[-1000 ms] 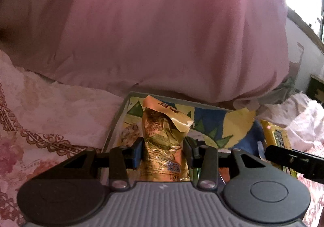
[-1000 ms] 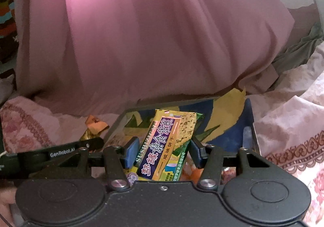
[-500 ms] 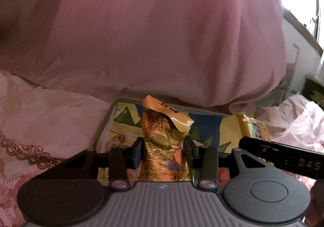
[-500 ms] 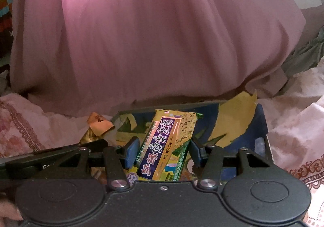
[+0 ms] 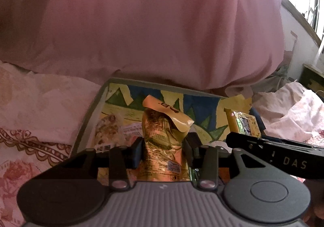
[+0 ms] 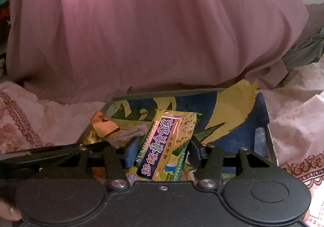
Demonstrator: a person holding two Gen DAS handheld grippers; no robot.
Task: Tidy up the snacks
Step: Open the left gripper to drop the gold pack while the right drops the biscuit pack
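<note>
1. While poised over a patterned box [image 5: 95, 105] on the bed, left gripper [image 5: 163, 151] jaws clenched on an upright golden snack pouch [image 5: 162, 146].
2. Right gripper [image 6: 162, 151] jaws clamped on a yellow-and-purple cracker packet [image 6: 168, 141], above the same box.

Two snack packets were in sight: one crinkled orange-gold foil packet [image 5: 162, 146] and one flat yellow biscuit packet with a purple label [image 6: 168, 146]. There was one shallow grey-rimmed box lined with blue, green and yellow patterned paper [image 6: 261, 125]. Two hand-held grippers showed, one grey-bodied [image 5: 163, 151] and one black-bodied [image 6: 162, 153]. One large pink quilt [image 6: 151, 28] lay behind, and one pale floral bedsheet [image 5: 40, 109] lay beneath
</note>
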